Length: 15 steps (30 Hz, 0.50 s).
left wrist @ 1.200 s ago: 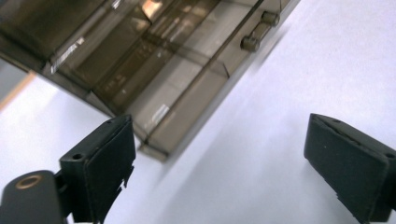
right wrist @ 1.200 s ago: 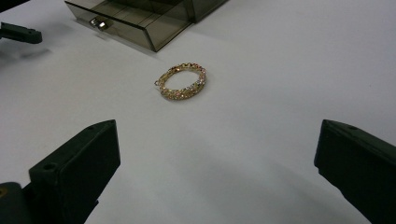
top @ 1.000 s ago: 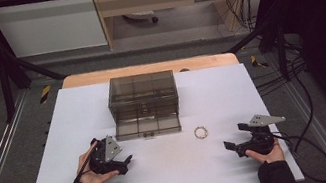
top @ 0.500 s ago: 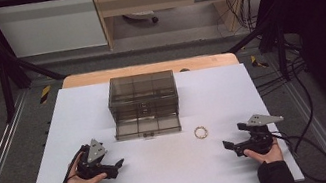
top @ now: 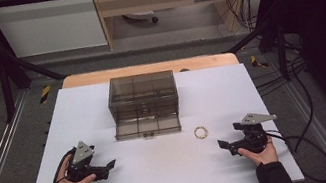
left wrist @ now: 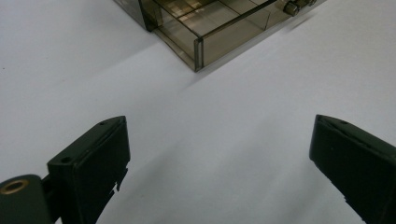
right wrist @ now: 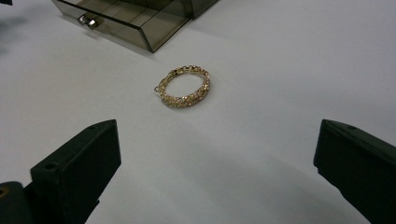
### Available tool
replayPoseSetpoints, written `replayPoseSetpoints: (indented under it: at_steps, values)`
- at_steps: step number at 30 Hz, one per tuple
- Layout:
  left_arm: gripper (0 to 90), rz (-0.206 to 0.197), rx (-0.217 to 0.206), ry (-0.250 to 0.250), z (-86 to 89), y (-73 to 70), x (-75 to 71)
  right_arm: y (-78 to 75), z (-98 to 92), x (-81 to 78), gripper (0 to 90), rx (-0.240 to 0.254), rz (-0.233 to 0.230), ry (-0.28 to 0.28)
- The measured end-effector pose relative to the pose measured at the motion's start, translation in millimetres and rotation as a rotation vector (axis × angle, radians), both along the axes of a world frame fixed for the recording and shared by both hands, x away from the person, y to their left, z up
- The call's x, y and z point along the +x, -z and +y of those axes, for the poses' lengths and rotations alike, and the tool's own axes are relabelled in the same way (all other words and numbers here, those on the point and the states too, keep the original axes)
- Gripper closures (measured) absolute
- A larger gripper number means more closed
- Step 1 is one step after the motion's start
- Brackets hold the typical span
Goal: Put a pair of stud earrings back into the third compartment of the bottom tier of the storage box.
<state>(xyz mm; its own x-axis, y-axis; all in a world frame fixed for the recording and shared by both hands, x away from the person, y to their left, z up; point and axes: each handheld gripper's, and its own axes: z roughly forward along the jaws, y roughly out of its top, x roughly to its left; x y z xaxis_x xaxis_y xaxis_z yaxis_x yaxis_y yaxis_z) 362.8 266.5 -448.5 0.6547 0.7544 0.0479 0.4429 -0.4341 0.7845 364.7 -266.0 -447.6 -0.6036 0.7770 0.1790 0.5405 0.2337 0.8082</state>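
The white table (top: 167, 182) is carrying a smoked-plastic drawer box (top: 141, 95) with its bottom drawer (top: 147, 126) standing pulled out, probably to receive the piece; the left gripper (top: 108, 166) is resting near the front left with jaws spread and empty; the right gripper (top: 221, 144) is facing the gold bracelet (right wrist: 183, 87), jaws wide apart, seemingly lining up a pick; the bracelet is lying flat just right of the drawer.
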Motion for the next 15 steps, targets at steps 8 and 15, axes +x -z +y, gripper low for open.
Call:
replayPoseSetpoints:
  at_steps: [8,15]
  values:
    - [5.1,0.018,-0.031,-0.004,7.6,0.6,-1.0,-1.3,7.1,4.6,1.1,-0.011,0.014,0.011]
    - [5.1,0.029,-0.047,-0.009,9.7,0.8,-1.3,-5.9,16.7,10.5,1.1,-0.025,0.012,0.005]
